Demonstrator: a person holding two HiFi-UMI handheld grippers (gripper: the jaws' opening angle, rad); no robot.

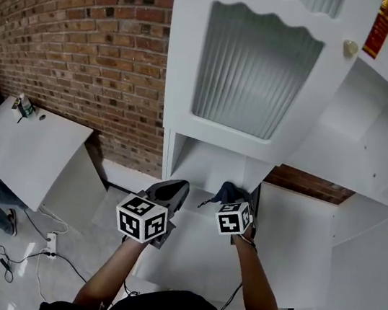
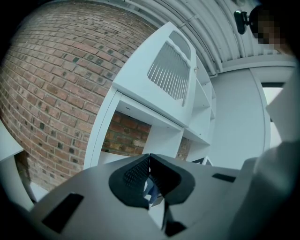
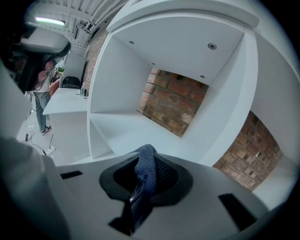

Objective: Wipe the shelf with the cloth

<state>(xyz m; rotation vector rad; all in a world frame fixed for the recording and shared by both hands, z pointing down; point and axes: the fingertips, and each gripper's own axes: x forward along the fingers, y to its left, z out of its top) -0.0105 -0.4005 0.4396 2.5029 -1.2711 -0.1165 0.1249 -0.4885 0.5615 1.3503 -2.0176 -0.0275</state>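
cloth: dark blue knit, soft and light, no stiffness. it's pinched in the right gripper, jaws closed on a fold. a short loop sticks up past the tips and the rest trails back between the jaws. in the head view it's a small dark bunch at the mouth of the open shelf.

handling, my read: it will drape and bunch, so wipe with the loop pressed flat, not the jaw tips. the current mid-fold grip looks ok. grabbing nearer an edge would leave more free cloth but it'd flop.

shelf floor is bare white board just ahead of the right gripper. brick wall shows through the open back.

left gripper: jaw tips together, nothing clearly held. there's a bluish bit in the gap behind the tips, can't tell what. it sits just beside the right one, below the cabinet door.
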